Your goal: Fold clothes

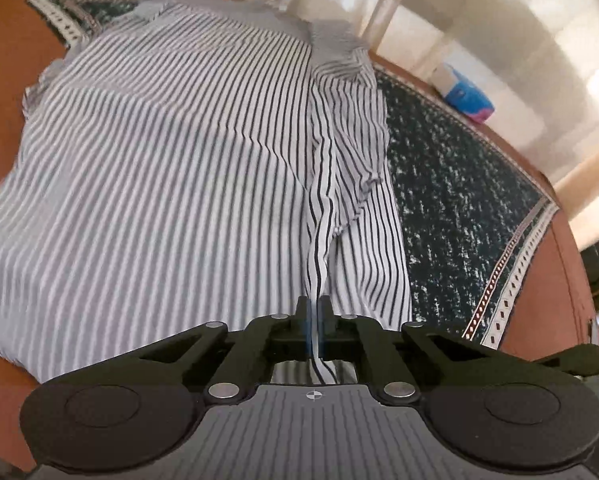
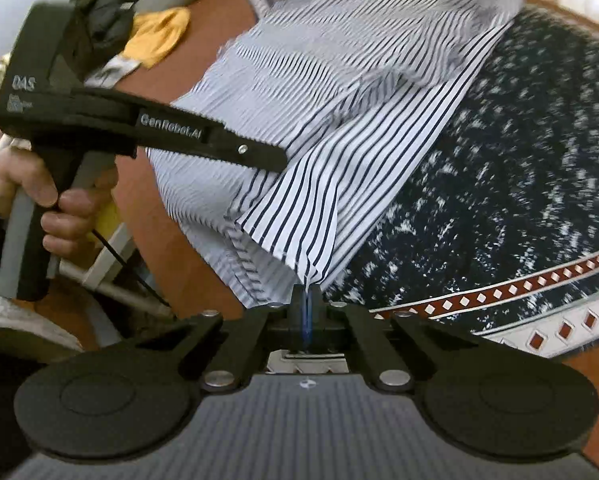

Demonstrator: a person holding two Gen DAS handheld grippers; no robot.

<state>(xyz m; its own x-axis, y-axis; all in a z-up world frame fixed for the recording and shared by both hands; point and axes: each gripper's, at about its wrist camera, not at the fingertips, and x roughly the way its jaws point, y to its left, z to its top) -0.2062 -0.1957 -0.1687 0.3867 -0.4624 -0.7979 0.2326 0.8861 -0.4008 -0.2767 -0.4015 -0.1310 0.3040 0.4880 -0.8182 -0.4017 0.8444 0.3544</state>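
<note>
Striped shirt edge, seemingly, pinched by both claws: left claw, right claw.

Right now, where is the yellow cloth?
In the right wrist view the yellow cloth lies upper left, beside a black garment, left of the striped shirt.

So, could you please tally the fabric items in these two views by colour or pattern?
Black-and-white striped shirt: 1, pinched by both the left gripper and the right gripper
Dark speckled cloth with patterned border: 1
Yellow garment: 1
Black garment: 1
Total: 4
</note>
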